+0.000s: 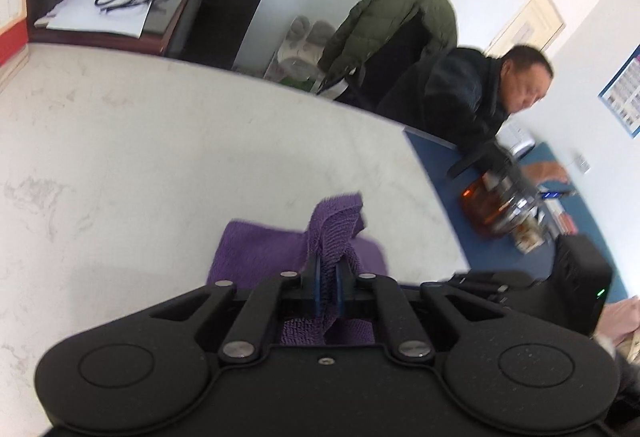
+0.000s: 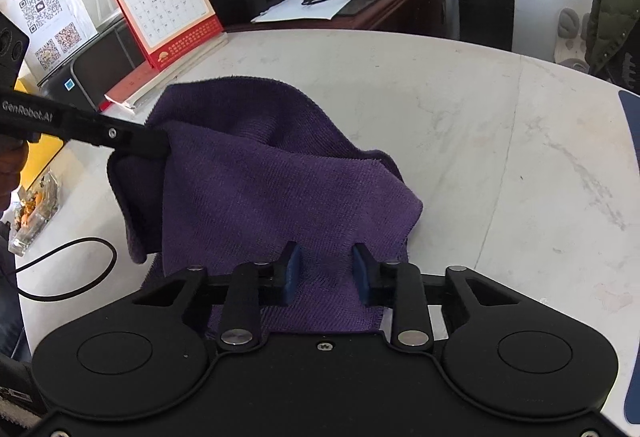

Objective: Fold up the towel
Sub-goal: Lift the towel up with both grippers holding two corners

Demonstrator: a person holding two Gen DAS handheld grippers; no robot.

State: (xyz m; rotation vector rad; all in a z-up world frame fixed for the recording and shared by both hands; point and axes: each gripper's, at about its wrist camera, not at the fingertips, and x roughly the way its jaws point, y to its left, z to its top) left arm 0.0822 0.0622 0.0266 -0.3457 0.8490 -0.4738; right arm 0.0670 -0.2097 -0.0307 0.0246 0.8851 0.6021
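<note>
The towel (image 2: pixel 256 173), purple, lies partly on the white surface (image 2: pixel 480 125), one corner lifted so that side can be carried over for a fold. The left claw (image 1: pixel 328 277) is pinched tight on that raised corner, cloth bunched between its pads. The right claw (image 2: pixel 326 273) stands with its jaws apart over the near edge just ahead of it, cloth between them but not yet squeezed, probably lining up a second grip.
</note>
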